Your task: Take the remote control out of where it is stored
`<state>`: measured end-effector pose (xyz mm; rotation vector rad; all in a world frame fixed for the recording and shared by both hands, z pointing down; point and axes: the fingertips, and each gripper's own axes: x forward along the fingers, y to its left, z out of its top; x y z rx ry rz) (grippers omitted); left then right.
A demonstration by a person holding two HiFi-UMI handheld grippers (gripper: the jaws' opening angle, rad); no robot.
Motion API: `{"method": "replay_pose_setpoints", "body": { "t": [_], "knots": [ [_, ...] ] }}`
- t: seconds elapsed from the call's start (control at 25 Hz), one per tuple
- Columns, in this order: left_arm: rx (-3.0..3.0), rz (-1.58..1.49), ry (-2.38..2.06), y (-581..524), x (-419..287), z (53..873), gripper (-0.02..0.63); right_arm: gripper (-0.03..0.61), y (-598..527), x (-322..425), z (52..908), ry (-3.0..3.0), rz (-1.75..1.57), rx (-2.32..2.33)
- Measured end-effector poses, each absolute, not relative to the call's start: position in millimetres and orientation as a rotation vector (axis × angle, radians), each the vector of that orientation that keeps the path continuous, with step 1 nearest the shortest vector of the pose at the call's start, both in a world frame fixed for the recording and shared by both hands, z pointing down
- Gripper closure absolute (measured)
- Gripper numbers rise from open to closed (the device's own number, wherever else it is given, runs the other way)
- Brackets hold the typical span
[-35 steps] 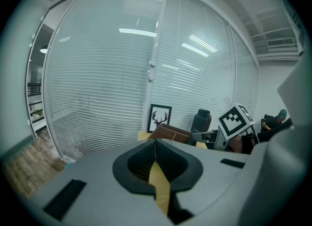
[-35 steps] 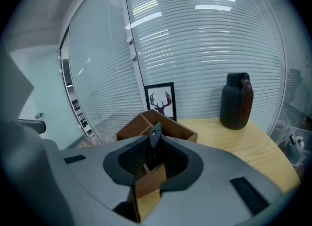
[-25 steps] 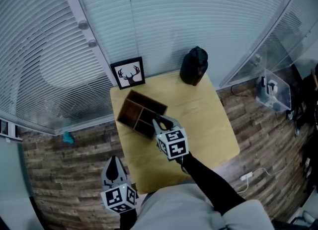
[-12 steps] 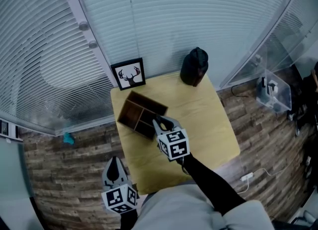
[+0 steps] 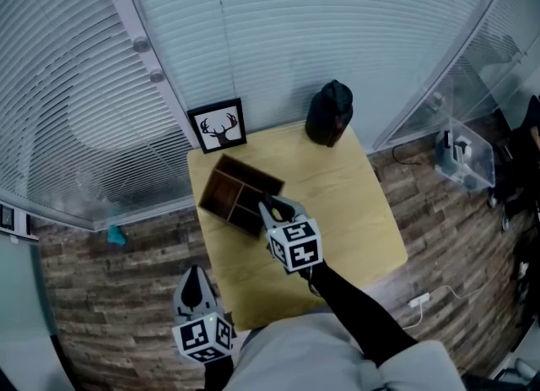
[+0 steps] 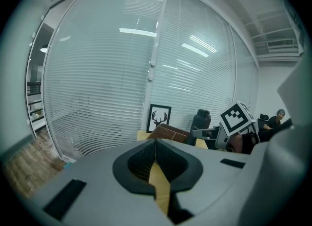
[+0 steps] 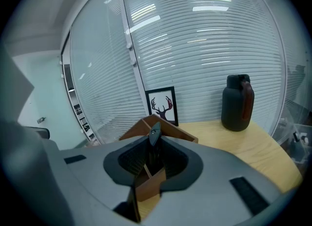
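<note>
Right gripper: the right gripper (image 5: 274, 206) (image 7: 154, 145) hangs over the near side of the wooden box (image 5: 229, 191), its jaws drawn in tight on a slim dark thing that stands upright between them.
Remote control: the remote control (image 7: 154, 134) is that dark thing. Its top pokes out above the jaws, and its lower part runs down between the pads toward a compartment of the box. Whether its bottom end is clear of the box, I cannot tell.
Wooden box: brown, divided into compartments, lying aslant toward the far-left corner of the table (image 5: 346, 203). A divider shows just under the right jaws.
Left gripper: the left gripper (image 5: 194, 278) (image 6: 156, 144) is held off the table's left edge, beside the near-left corner and above the plank floor (image 5: 126, 296). Its jaws meet along one line with nothing between them.
Deer picture: the framed deer picture (image 5: 218, 125) stands at the far-left corner, against the blinds (image 5: 337, 18).
Dark jug: the dark jug (image 5: 329, 112) stands upright at the far edge, toward the far-right corner, well apart from the box.
</note>
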<state>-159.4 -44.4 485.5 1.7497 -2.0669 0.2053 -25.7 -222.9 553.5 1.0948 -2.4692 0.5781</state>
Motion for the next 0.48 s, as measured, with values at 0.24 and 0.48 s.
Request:
{"method": "replay_pose_setpoints", "body": {
  "t": [0.24, 0.48],
  "knots": [
    [1.752, 0.201, -2.059, -44.5, -158.2, 486.2, 0.606, 0.503, -222.4, -24.6, 552.7, -2.472, 0.576, 1.091],
    [1.747, 0.203, -2.063, -44.3, -159.0, 486.6, 0.606, 0.503, -221.9, -26.0, 550.5, -2.479, 0.559, 1.087]
  ]
}}
